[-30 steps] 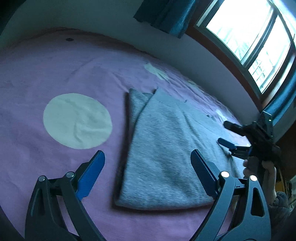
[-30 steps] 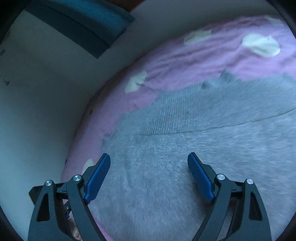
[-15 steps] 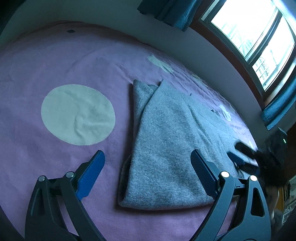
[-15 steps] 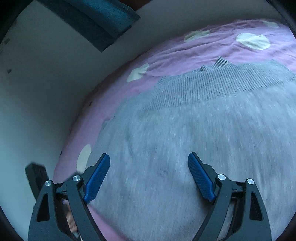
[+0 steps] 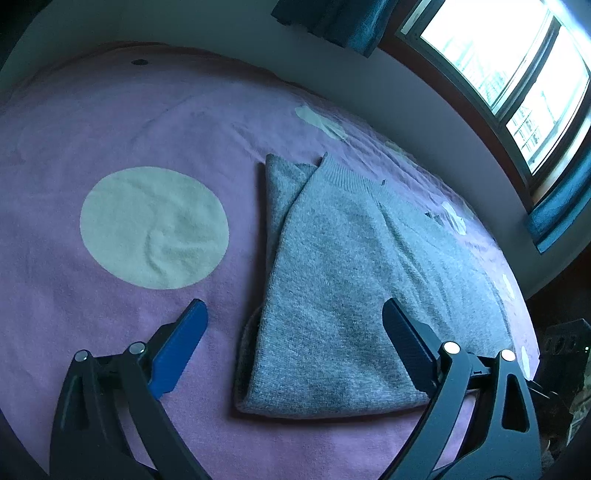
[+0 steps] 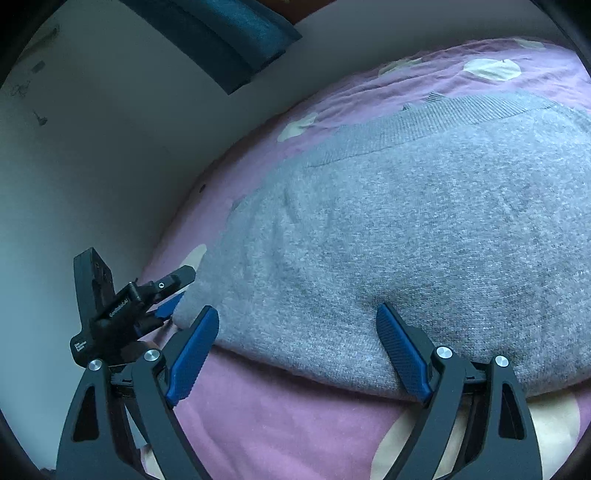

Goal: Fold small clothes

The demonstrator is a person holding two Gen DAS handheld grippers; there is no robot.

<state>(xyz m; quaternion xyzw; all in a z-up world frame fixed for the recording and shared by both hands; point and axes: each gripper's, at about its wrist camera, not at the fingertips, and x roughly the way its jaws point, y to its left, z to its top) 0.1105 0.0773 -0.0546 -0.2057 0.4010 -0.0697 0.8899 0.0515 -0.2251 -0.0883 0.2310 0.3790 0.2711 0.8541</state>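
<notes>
A grey knitted sweater point(image 5: 332, 280) lies folded lengthwise on the pink bedspread point(image 5: 147, 325), ribbed collar at the far end. My left gripper point(image 5: 295, 332) hovers open just above the sweater's near hem, one finger over the bedspread, the other over the knit. In the right wrist view the sweater point(image 6: 424, 229) fills the middle. My right gripper point(image 6: 299, 332) stands open over its near edge with only flat cloth below. The left gripper point(image 6: 177, 291) shows there at the sweater's left corner, jaws apart.
The bedspread has cream circles, a large one point(image 5: 153, 227) left of the sweater. A pale wall point(image 6: 92, 166) runs close along the bed's far side. A bright window point(image 5: 509, 74) with dark blue curtains point(image 5: 332, 18) is beyond the bed.
The right gripper has slid back from above the sweater's middle to its near edge, bringing the left gripper into its view. The left gripper has hardly moved. Both stayed open.
</notes>
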